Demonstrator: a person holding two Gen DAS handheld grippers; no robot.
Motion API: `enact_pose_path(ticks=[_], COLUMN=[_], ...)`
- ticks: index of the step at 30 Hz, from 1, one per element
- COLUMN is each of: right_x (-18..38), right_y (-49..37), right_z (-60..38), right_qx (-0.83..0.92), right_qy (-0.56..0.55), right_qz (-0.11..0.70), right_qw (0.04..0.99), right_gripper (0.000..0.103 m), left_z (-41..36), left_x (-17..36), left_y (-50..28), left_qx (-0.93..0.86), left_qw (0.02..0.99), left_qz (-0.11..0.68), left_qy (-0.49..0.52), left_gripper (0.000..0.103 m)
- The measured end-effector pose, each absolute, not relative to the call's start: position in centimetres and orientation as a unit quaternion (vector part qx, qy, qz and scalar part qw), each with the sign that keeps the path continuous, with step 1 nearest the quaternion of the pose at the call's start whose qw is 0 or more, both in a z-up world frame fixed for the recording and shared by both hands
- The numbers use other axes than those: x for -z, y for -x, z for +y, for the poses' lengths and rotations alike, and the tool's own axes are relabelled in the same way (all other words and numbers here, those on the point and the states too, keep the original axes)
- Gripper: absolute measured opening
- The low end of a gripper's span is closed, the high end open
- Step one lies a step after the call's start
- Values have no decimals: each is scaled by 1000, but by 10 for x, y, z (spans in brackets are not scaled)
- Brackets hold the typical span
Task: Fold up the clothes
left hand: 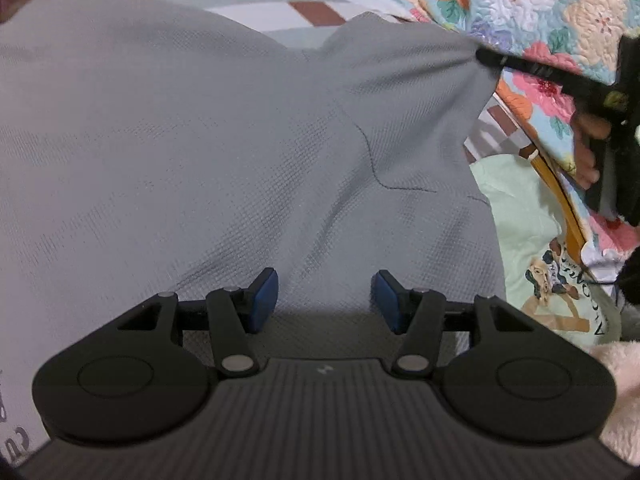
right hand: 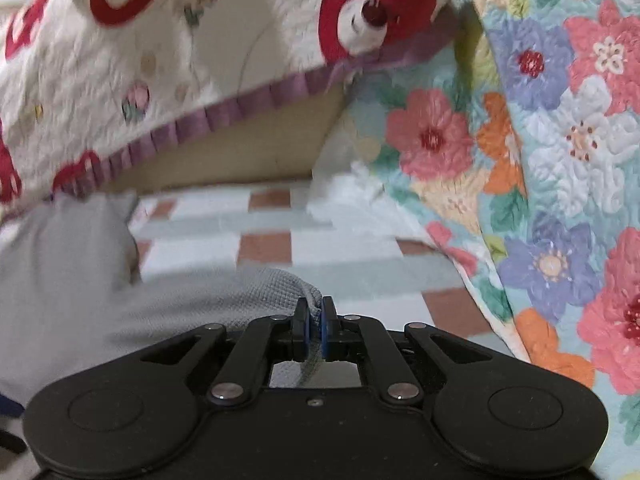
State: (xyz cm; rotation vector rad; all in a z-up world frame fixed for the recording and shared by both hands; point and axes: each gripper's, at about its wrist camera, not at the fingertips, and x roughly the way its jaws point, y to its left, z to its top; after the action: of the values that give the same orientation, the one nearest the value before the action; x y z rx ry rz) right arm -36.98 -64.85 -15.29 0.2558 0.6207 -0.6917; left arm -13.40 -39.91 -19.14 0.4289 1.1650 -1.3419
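Right tongs (right hand: 315, 320): jaws are pressing together on a bunched corner of the grey garment (right hand: 80, 280), the blue pads (right hand: 307, 326) showing only as thin edges either side of the pinched fold. In the left wrist view the same tongs (left hand: 486, 56) are reaching in from the right, gripping the garment's far right corner and pulling it taut there; a hand (left hand: 586, 152) is wrapping the handle behind them.

Left tongs (left hand: 324, 300): jaws are standing about half open, the blue pads (left hand: 264, 300) well apart and holding nothing; they are hovering just over the near part of the garment, though whether the tips are touching the cloth is hard to judge.

Grey garment: a waffle-textured piece, lying spread across the bed, filling most of the left wrist view, with soft creases running toward the pinched corner.

Checked sheet (right hand: 272, 240): white, pale green and brick-red squares, showing beyond the garment's far edge.

Floral quilt (right hand: 560, 160): lying along the right side, touching the sheet.

Bear-print blanket (right hand: 160, 60): white with red bears and a purple frill, hanging at the far left.

Pale green printed cloth (left hand: 520, 220): lying just beside the garment's right edge.
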Motion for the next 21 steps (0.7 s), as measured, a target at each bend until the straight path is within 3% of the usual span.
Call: enact_pose_path(ticks=[6, 11, 14, 19, 21], right_x=[209, 205, 196, 170, 169], right_y=[354, 341, 342, 309, 264], right_z=[-671, -672, -694, -710, -696], right_qx=[341, 381, 451, 344, 279], right_qy=[-159, -96, -62, -239, -253], right_qz=[382, 430, 446, 381, 376], right_qw=[844, 813, 770, 824, 847], right_gripper=[5, 3, 13, 15, 21], left_z=[-395, -397, -397, -369, -335], left_x=[198, 200, 193, 158, 155], left_y=[125, 123, 118, 66, 25], left_qx=[579, 583, 585, 535, 477], left_qw=[603, 597, 605, 690, 738], left_qz=[525, 531, 521, 470, 466], left_qy=[-159, -145, -145, -128, -104], left_gripper=[53, 58, 58, 62, 62])
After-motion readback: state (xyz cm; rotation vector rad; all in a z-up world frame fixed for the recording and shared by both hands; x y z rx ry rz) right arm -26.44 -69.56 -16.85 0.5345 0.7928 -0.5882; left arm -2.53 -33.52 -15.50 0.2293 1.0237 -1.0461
